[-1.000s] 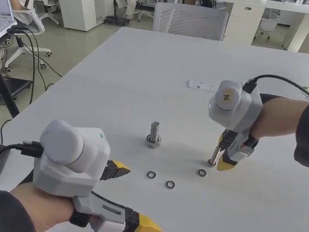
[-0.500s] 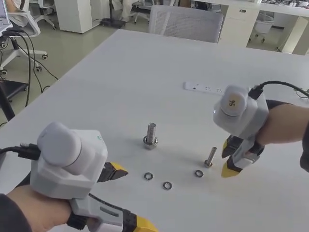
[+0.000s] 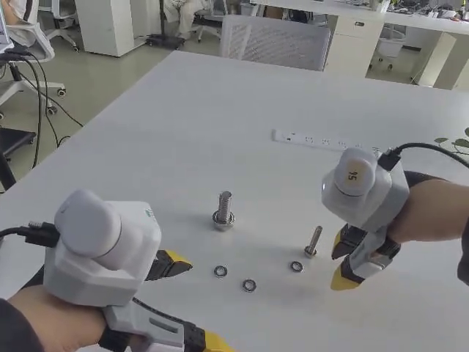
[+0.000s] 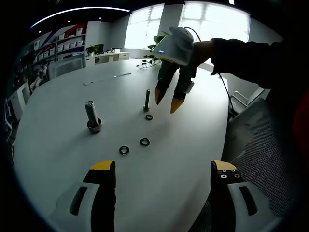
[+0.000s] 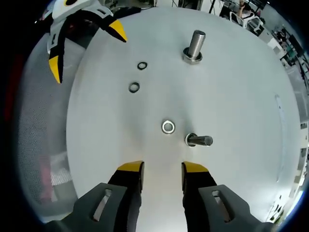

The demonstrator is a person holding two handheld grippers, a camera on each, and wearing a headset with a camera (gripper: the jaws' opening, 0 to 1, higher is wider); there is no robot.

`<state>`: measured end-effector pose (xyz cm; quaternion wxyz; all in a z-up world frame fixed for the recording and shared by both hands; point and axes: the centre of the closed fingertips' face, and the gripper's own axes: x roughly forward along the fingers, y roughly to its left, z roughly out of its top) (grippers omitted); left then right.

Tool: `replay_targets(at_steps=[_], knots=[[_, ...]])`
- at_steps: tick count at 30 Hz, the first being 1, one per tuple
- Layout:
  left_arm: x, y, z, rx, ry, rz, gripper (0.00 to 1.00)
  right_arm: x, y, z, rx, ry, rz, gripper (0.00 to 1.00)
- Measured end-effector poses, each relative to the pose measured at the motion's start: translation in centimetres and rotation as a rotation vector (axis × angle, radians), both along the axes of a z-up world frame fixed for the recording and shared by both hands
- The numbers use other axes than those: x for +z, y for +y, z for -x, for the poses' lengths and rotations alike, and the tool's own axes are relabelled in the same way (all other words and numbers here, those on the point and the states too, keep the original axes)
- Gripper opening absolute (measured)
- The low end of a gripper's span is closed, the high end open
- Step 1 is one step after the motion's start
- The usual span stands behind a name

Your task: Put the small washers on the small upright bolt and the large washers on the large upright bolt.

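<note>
Washers [image 3: 249, 284] lie flat on the white table [image 3: 146, 132], three of them in a loose row near the person. Far left is the left gripper [image 3: 196, 299], held low over the table. Its jaws are wide apart and there is nothing between them. Next comes the big bolt [image 3: 223, 207]. It stands straight up on its wide foot, a bit farther back than the washers. In front of it lies the left washer [image 3: 220, 271]. Near that, a little closer to the person, lies the middle washer [image 3: 249, 284]. These two do not touch. Further right lies the right washer [image 3: 297, 266], just beside the foot of the small bolt [image 3: 314, 240], which stands up too. In the right gripper view a thin strip of table shows between them. Right of the small bolt hangs the right gripper [image 3: 339, 262]. Its yellow tips point down at the table, close to the bolt but not touching it. Its jaws are a little apart and hold nothing. Far back on the table lies a white power strip [image 3: 315, 139], well apart from both bolts.
</note>
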<state>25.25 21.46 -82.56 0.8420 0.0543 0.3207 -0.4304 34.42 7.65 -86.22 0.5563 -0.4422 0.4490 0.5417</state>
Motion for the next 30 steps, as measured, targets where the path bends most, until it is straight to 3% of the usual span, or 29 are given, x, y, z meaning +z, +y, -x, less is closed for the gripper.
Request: replay_targets(at_steps=[7,30], knots=[[0.0,0.0,0.0,-0.004,-0.005,0.0,0.8,0.0,1.9,1.3,0.023,0.011,-0.039,0.33],[0.1,0.1,0.1,0.001,-0.014,0.006,0.8,-0.5,4.7,0.0,0.002,-0.04,-0.081,0.32]])
